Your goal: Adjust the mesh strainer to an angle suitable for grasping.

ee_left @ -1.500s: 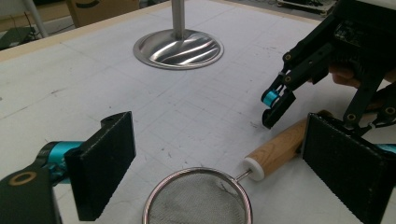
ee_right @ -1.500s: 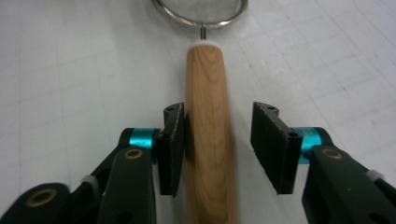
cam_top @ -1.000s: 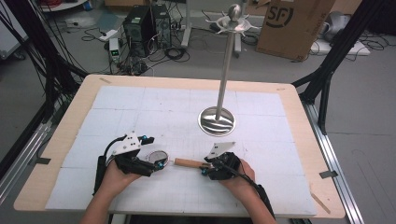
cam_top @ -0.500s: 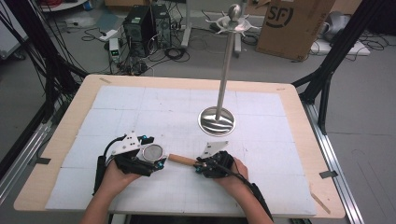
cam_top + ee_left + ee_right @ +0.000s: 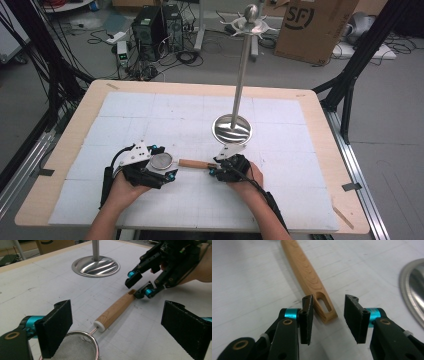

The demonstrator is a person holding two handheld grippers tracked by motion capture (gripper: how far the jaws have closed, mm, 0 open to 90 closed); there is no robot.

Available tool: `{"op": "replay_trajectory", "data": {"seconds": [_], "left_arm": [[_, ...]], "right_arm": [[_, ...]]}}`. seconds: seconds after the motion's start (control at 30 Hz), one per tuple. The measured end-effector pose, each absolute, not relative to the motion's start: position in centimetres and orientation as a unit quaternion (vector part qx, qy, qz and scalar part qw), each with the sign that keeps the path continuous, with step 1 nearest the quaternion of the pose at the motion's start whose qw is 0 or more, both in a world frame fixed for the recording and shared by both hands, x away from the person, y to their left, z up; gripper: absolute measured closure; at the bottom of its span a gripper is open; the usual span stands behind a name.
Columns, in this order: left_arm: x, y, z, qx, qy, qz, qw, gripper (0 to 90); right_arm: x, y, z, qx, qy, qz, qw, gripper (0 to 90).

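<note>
A small mesh strainer with a wooden handle (image 5: 195, 163) lies flat on the white mat. Its mesh bowl (image 5: 75, 347) sits low between the wide-apart jaws of my left gripper (image 5: 119, 322), and neither pad touches it. In the high view the left gripper (image 5: 162, 167) is at the bowl and my right gripper (image 5: 216, 169) is at the handle's slotted end. The right gripper (image 5: 329, 307) has just been opening. The handle's end (image 5: 325, 311) lies between its pads, with a gap on the right side. The left gripper view shows the handle (image 5: 116, 310) running toward the right gripper (image 5: 140, 285).
A metal stand with a round shiny base (image 5: 232, 128) rises just behind the right gripper, with a tall pole and hooks at its top (image 5: 250, 20). Its base edge (image 5: 412, 290) lies close on the right. Wooden table edges frame the mat.
The strainer and the right gripper have shifted slightly left and away from the person. The left hand has stayed put.
</note>
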State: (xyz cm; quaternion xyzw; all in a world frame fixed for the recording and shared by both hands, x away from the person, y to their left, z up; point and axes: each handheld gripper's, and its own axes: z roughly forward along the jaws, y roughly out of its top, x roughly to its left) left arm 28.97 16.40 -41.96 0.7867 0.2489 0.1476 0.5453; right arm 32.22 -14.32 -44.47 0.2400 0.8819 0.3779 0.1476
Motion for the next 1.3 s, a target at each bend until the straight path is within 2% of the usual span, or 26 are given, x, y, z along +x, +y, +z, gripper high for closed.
{"op": "replay_trajectory", "data": {"seconds": [0.27, 0.47, 0.97, 1.3], "left_arm": [[29.0, 16.4, -42.0, 0.787, 0.249, 0.146, 0.545, 10.7], [29.1, 16.7, -42.0, 0.783, 0.254, 0.145, 0.549, 10.7], [29.1, 16.6, -42.1, 0.787, 0.256, 0.147, 0.542, 10.7], [29.2, 16.9, -42.2, 0.787, 0.262, 0.151, 0.538, 10.7]], "right_arm": [[34.0, -14.4, -44.5, 0.276, 0.873, 0.372, 0.155, 58.8], [34.1, -14.6, -44.2, 0.282, 0.873, 0.372, 0.144, 53.2], [30.3, -20.5, -40.1, 0.292, 0.838, 0.431, 0.166, 44.7], [28.1, -24.1, -39.8, 0.307, 0.813, 0.460, 0.181, 42.6]]}}
